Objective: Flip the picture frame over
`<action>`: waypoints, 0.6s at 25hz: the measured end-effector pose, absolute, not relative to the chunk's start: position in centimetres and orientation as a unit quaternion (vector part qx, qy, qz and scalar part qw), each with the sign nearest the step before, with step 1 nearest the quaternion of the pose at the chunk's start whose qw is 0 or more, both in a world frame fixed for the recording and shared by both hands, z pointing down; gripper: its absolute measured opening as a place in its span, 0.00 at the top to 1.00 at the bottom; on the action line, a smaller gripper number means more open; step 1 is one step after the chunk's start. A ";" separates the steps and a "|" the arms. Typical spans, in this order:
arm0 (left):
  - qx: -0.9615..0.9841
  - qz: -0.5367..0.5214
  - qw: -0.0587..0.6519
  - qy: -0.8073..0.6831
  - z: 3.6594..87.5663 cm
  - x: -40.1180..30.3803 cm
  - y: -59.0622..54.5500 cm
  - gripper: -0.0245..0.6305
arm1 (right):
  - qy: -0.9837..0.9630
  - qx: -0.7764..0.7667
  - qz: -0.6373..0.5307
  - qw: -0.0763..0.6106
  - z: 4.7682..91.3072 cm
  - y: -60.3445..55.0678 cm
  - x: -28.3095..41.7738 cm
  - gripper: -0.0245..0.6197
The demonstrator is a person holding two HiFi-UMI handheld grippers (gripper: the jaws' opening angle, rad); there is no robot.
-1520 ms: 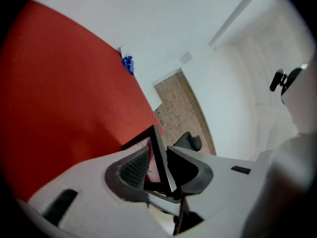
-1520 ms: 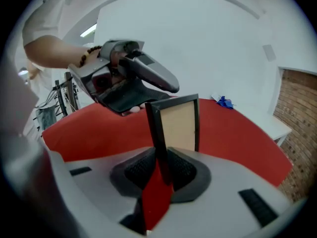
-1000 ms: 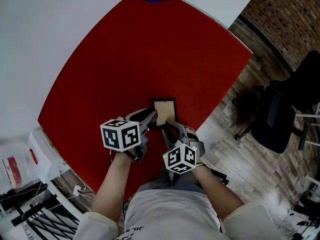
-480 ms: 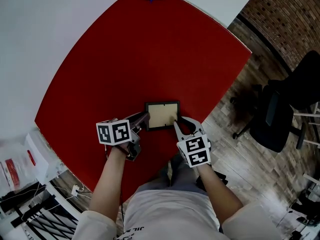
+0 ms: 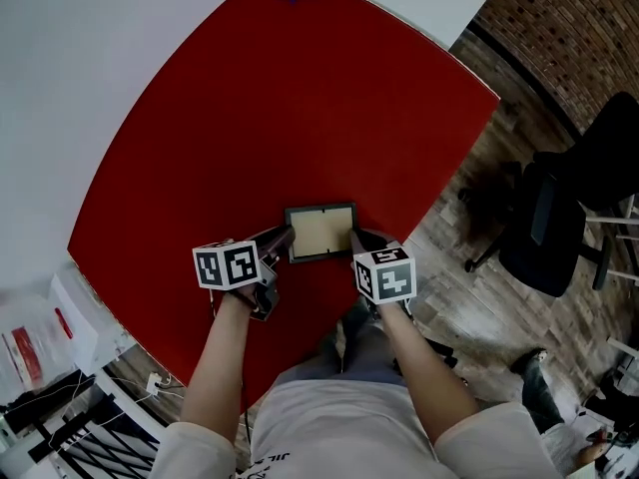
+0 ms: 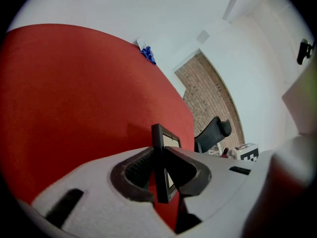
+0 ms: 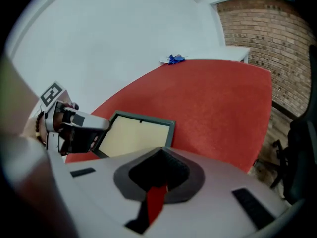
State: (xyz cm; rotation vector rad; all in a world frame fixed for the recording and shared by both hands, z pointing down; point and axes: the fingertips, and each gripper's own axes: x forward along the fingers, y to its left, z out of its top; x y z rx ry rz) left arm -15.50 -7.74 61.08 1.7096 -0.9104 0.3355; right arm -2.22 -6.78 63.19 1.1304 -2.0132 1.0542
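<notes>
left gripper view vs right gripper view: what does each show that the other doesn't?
Left only: picture frame edge-on between the fingers of the left gripper, which have just been closing and now clamp it. Right only: the frame face-on, tan panel showing, with the left gripper on its side edge. Both: red table, blue object at its far edge.

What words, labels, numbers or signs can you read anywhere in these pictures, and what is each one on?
"JIL": roughly how the print on the person's shirt reads; the rest cannot be made out.
Marker cubes: black-and-white square patterns only, no words.
White packet with a red label, at the left edge of the head view: print too small to read.
Picture frame: no text shows.
</notes>
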 end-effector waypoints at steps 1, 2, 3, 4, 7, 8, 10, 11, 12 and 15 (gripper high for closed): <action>0.724 0.156 0.547 -0.391 61.4 -15.7 -7.8 0.85 | -0.757 0.426 0.394 0.299 63.1 -6.8 -2.4 0.95; 0.725 0.172 0.537 -0.396 61.7 -15.9 -7.8 0.85 | -0.757 0.427 0.393 0.299 63.1 -6.8 -2.5 0.95; 0.725 0.187 0.527 -0.402 62.0 -16.1 -7.8 0.85 | -0.757 0.428 0.393 0.299 63.0 -6.8 -2.6 0.95; 0.725 0.200 0.518 -0.407 62.3 -16.2 -7.8 0.85 | -0.757 0.429 0.392 0.300 63.0 -6.8 -2.6 0.96; 0.717 0.226 0.500 -0.430 63.2 -16.5 -7.8 0.85 | -0.756 0.432 0.385 0.307 63.2 -6.8 -2.7 0.96; 0.713 0.235 0.495 -0.439 63.5 -16.5 -7.8 0.85 | -0.755 0.433 0.383 0.309 63.3 -6.8 -2.8 0.96; 0.705 0.244 0.488 -0.454 64.1 -16.7 -7.9 0.85 | -0.753 0.436 0.379 0.314 63.4 -6.9 -2.8 0.95; 0.701 0.246 0.486 -0.459 64.3 -16.7 -7.9 0.85 | -0.753 0.437 0.376 0.317 63.5 -6.9 -2.9 0.95; 0.700 0.250 0.483 -0.464 64.5 -16.8 -7.9 0.85 | -0.754 0.438 0.373 0.319 63.5 -7.0 -2.9 0.96; 0.699 0.270 0.466 -0.471 65.0 -16.9 -7.9 0.86 | -0.755 0.440 0.359 0.328 63.6 -7.0 -3.1 0.95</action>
